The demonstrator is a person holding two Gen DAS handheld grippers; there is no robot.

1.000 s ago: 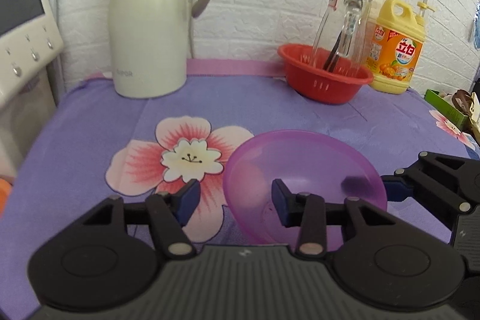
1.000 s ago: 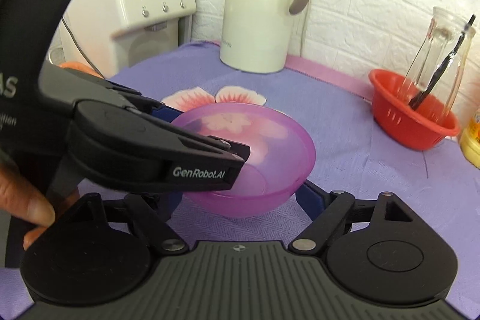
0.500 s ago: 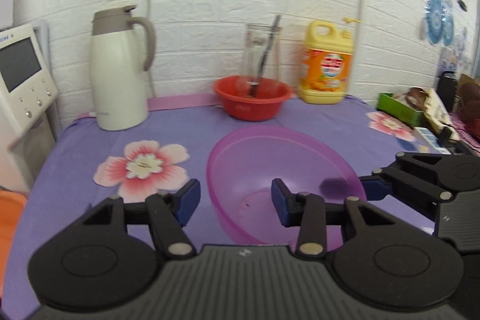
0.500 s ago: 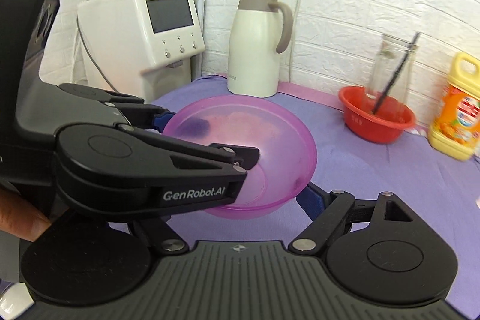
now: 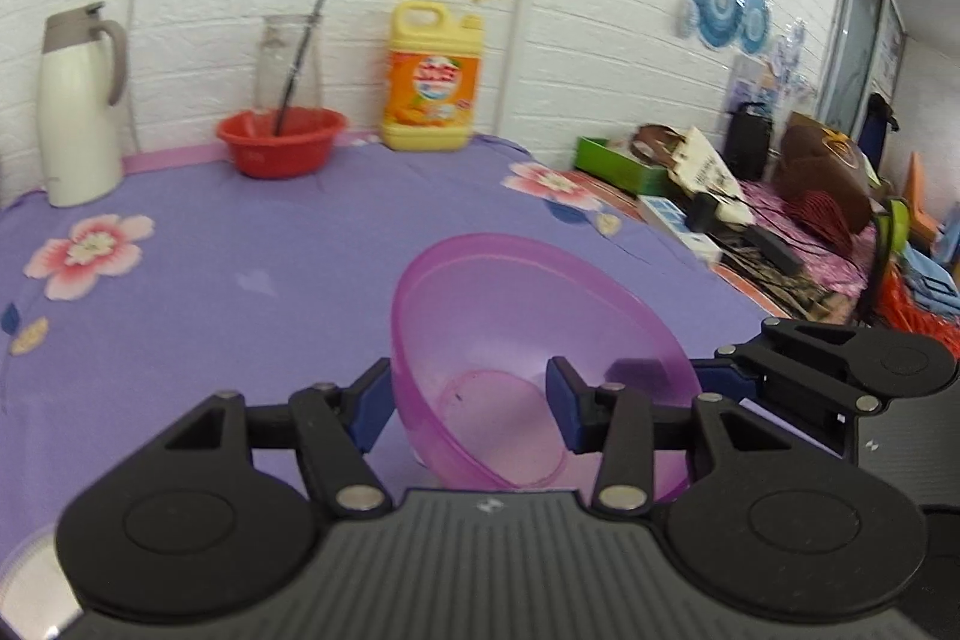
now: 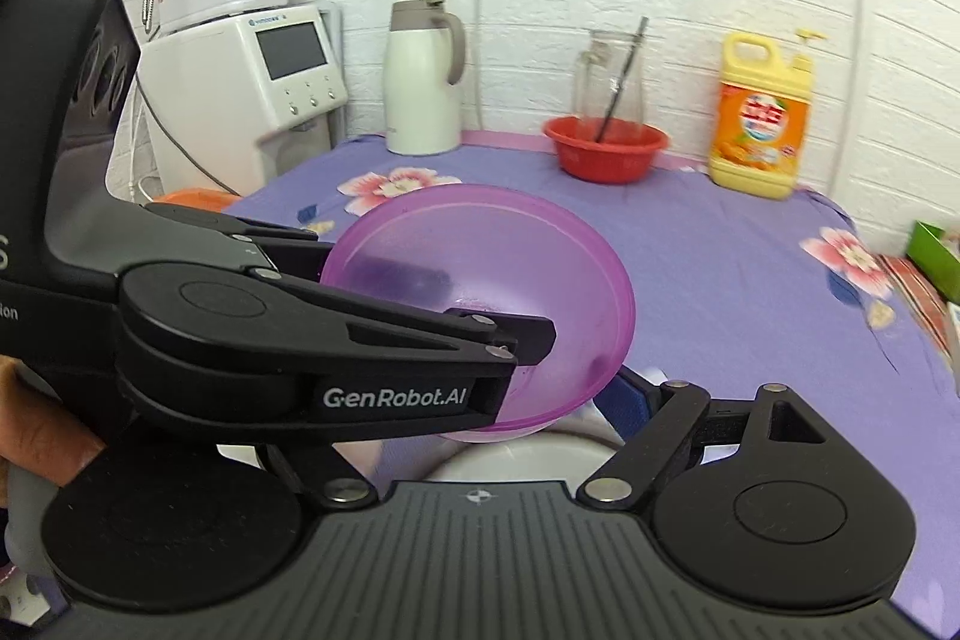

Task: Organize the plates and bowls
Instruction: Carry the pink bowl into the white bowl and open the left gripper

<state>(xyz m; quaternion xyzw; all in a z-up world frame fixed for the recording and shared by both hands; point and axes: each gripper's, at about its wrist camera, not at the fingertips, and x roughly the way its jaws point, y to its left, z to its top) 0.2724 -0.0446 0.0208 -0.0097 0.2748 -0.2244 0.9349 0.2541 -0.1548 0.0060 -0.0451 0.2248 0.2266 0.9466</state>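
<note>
A translucent purple bowl hangs in the air above the purple flowered tablecloth. My left gripper is shut on the bowl's near rim, one finger inside and one outside. My right gripper also shows in the left wrist view, shut on the bowl's right rim. In the right wrist view the bowl sits between my right gripper and the left gripper's body, which hides the right gripper's left finger. A white dish shows under the bowl.
A white thermos jug, a red basin holding a glass jar, and a yellow detergent bottle stand along the back wall. A white water dispenser stands at the left. Clutter lies off the table's right edge.
Both grippers have lifted the bowl higher and carried it to the right and back. The back-wall objects now look farther away. A white dish has come into sight under the bowl.
</note>
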